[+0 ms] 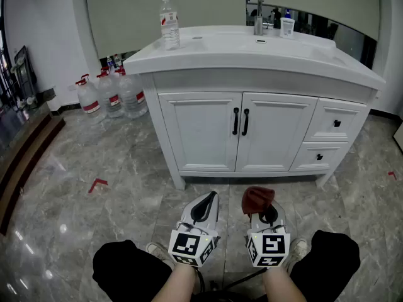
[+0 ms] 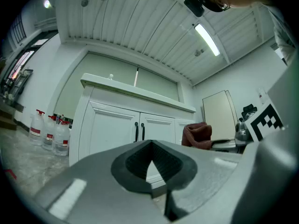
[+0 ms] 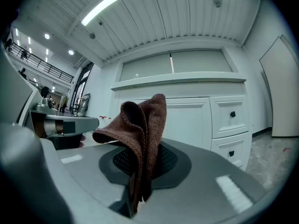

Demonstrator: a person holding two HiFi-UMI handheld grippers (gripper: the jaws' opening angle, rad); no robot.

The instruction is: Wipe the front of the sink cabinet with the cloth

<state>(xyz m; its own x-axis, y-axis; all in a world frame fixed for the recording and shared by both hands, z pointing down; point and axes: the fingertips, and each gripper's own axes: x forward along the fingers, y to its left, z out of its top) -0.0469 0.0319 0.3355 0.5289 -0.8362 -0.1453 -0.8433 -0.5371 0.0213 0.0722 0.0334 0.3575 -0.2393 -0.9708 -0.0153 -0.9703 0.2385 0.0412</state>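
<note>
Brown cloth (image 1: 258, 200), long axis toward cabinet (image 1: 204, 131)

One white sink cabinet (image 1: 208, 80) has two panelled doors (image 1: 201, 137), two drawers (image 1: 349, 115), two black bar handles (image 1: 235, 121) and two small black knobs (image 1: 337, 123). Its counter (image 1: 227, 49) carries one clear plastic water bottle (image 1: 169, 22), one chrome faucet (image 1: 259, 11) and one small white cup (image 1: 287, 27). Three large clear water jugs (image 1: 110, 93) can be counted on the grey marble floor (image 1: 63, 194), which bears two red tape marks (image 1: 97, 184). There is one rust-brown knitted cloth (image 1: 258, 199). There are two grippers, the left gripper (image 1: 206, 201) and the right gripper (image 1: 263, 211), each with one marker cube (image 1: 192, 247).
</note>
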